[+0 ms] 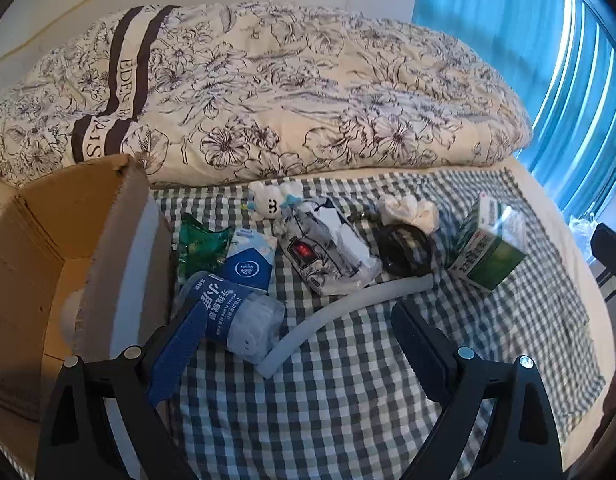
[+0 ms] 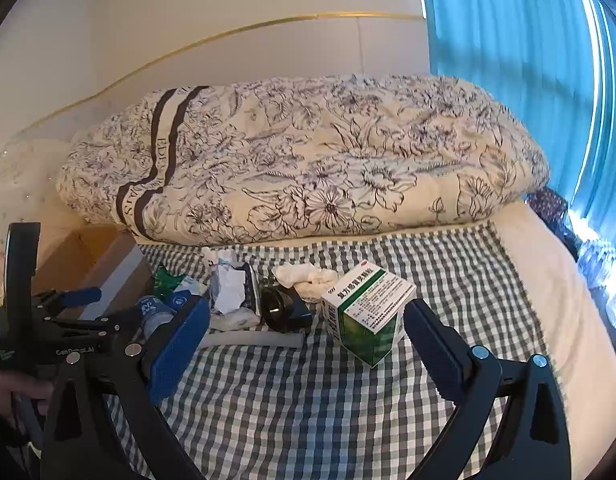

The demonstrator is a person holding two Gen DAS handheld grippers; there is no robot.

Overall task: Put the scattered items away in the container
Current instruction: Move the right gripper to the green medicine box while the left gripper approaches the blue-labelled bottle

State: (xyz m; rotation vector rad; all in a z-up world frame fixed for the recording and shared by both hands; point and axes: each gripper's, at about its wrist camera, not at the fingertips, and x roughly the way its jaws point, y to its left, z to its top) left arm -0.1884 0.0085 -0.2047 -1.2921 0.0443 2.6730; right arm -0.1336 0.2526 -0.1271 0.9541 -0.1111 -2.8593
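A cardboard box (image 1: 80, 216) stands at the left on a checked cloth (image 1: 347, 380). Scattered beside it lie a clear floss-pick jar with a blue label (image 1: 236, 312), a blue tissue pack (image 1: 248, 264), a green packet (image 1: 200, 244), a white plush toy (image 1: 272, 200), a floral pouch (image 1: 327, 252), a black ring (image 1: 403, 252), a white tube (image 1: 339, 312), crumpled white cloth (image 1: 407, 208) and a green medicine box (image 2: 367, 308). My left gripper (image 1: 300, 344) is open over the tube, its left finger by the jar. My right gripper (image 2: 304, 344) is open just before the medicine box.
A folded floral duvet (image 1: 268, 92) lies behind the items against a white headboard (image 2: 228, 32). Blue curtains (image 2: 527, 80) hang at the right. The left gripper's body (image 2: 36, 320) shows in the right wrist view at the left, beside the box.
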